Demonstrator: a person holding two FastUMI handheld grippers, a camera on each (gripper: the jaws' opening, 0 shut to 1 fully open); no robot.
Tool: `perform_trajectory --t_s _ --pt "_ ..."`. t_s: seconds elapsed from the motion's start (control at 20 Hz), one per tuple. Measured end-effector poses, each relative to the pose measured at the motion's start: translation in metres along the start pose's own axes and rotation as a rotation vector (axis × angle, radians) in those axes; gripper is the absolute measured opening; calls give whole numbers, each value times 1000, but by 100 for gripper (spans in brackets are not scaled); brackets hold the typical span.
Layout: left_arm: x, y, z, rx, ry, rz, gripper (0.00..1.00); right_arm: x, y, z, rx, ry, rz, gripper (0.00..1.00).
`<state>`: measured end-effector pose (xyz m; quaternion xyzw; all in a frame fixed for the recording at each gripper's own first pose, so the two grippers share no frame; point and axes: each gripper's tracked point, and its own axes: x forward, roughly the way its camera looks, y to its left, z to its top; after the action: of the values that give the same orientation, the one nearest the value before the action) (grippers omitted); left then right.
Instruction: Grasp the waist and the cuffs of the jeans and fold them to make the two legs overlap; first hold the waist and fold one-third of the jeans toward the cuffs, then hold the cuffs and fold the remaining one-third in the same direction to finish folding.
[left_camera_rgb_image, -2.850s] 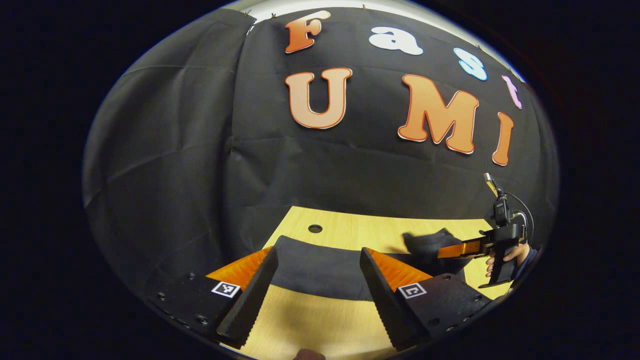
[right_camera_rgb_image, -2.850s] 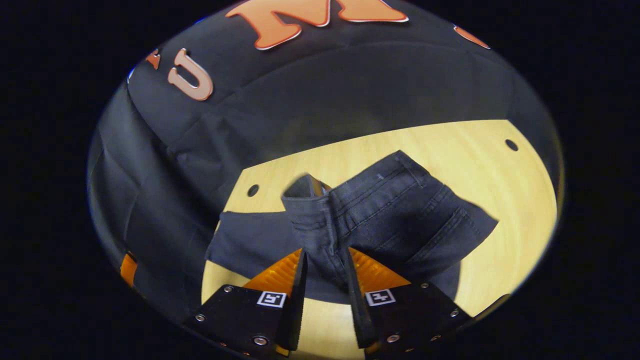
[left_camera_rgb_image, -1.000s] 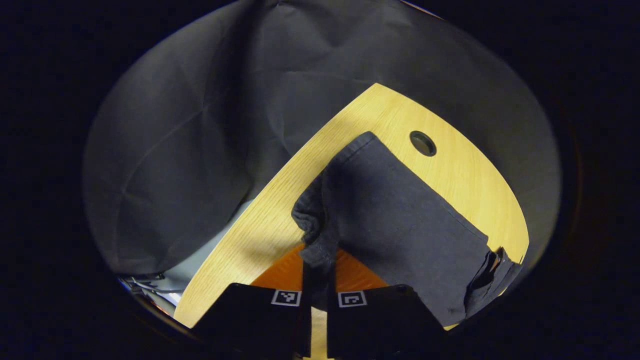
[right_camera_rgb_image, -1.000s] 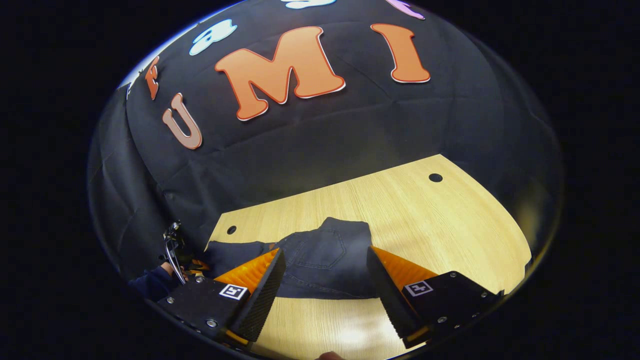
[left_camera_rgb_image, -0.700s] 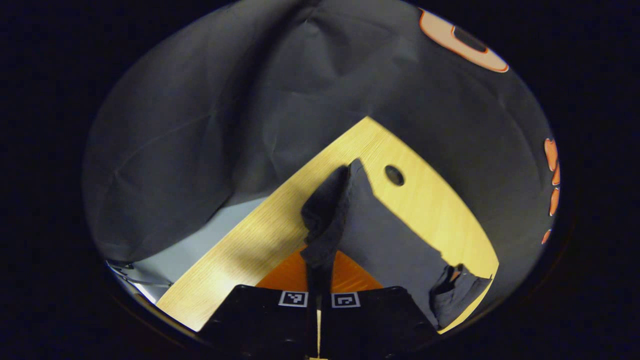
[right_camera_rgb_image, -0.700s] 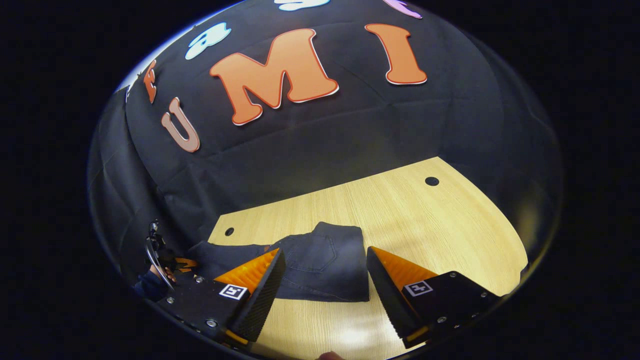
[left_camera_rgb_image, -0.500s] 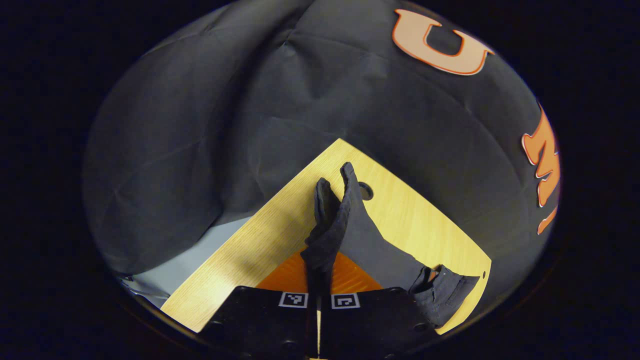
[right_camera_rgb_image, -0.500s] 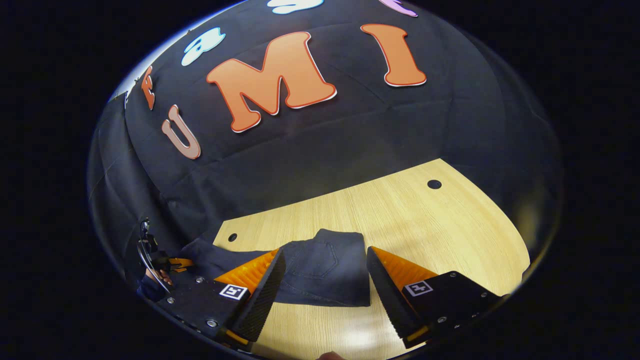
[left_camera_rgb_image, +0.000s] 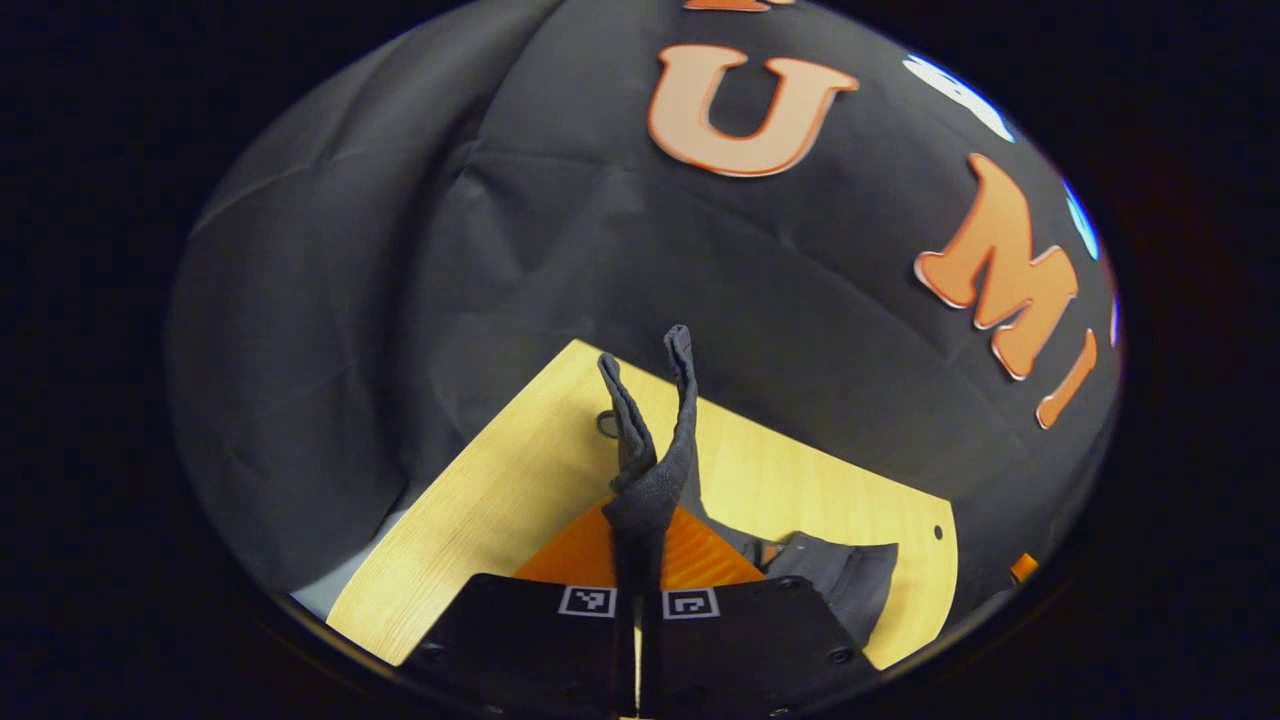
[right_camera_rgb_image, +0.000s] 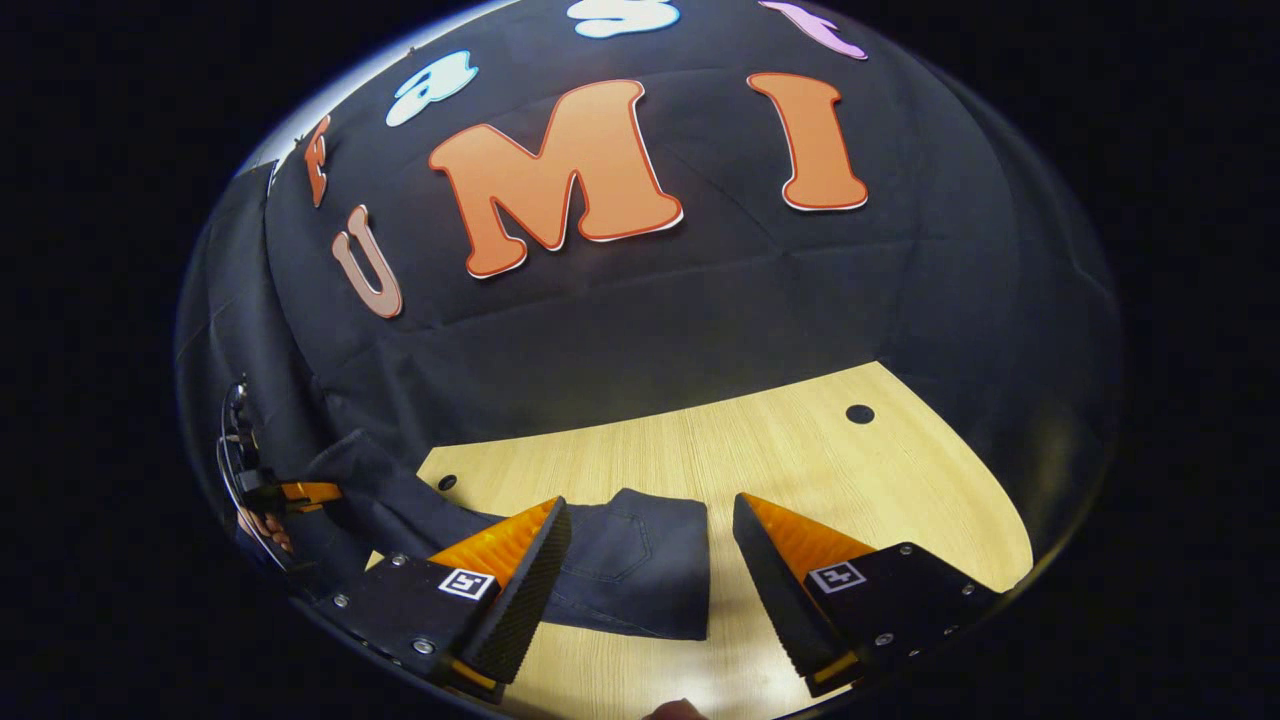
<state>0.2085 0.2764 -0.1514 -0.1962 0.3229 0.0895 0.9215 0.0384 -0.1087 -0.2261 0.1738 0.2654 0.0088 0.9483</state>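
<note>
Lifting the cuffs off the worktop

Pinching the cuffs (left_camera_rgb_image: 650, 440) of the dark jeans (right_camera_rgb_image: 625, 575), the left gripper (left_camera_rgb_image: 637, 560) has its two fingers pressed together on the bunched denim, and the two cuff ends stand up above its tips like a pair of narrow flaps. Below them lies the pale wooden worktop (left_camera_rgb_image: 500, 500), with the rest of the jeans draped down to the right of the gripper and resting near the worktop's far edge.

In the right gripper view, the right gripper (right_camera_rgb_image: 640, 560) is spread wide and holds nothing; it hangs just above the near side of the worktop (right_camera_rgb_image: 800, 460). Between its fingers lies the folded waist part of the jeans, flat on the wood, a back pocket facing up. From that folded part the legs rise to the left, off the worktop, toward the left gripper (right_camera_rgb_image: 310, 492), which shows far off at the view's left edge with a hand (right_camera_rgb_image: 262, 530) holding it.
</note>
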Motion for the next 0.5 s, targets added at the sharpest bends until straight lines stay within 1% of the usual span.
perform_trajectory --t_s 0.1,0.25,0.4,0.45,0.5 --pt "-11 -40 0 39 -7 -61 2 2 -2 -1 -5 3 7 98" --pt "-17 -93 0 106 -14 -112 2 4 -3 -3 -18 19 30 98" --pt "-21 -139 -6 153 0 -142 2 4 -10 -2 -25 22 36 98" --pt "-22 -153 -9 169 6 -151 4 5 -13 0 -23 20 40 98" --pt "-21 -170 -14 188 12 -162 2 4 -17 0 -21 19 42 98"
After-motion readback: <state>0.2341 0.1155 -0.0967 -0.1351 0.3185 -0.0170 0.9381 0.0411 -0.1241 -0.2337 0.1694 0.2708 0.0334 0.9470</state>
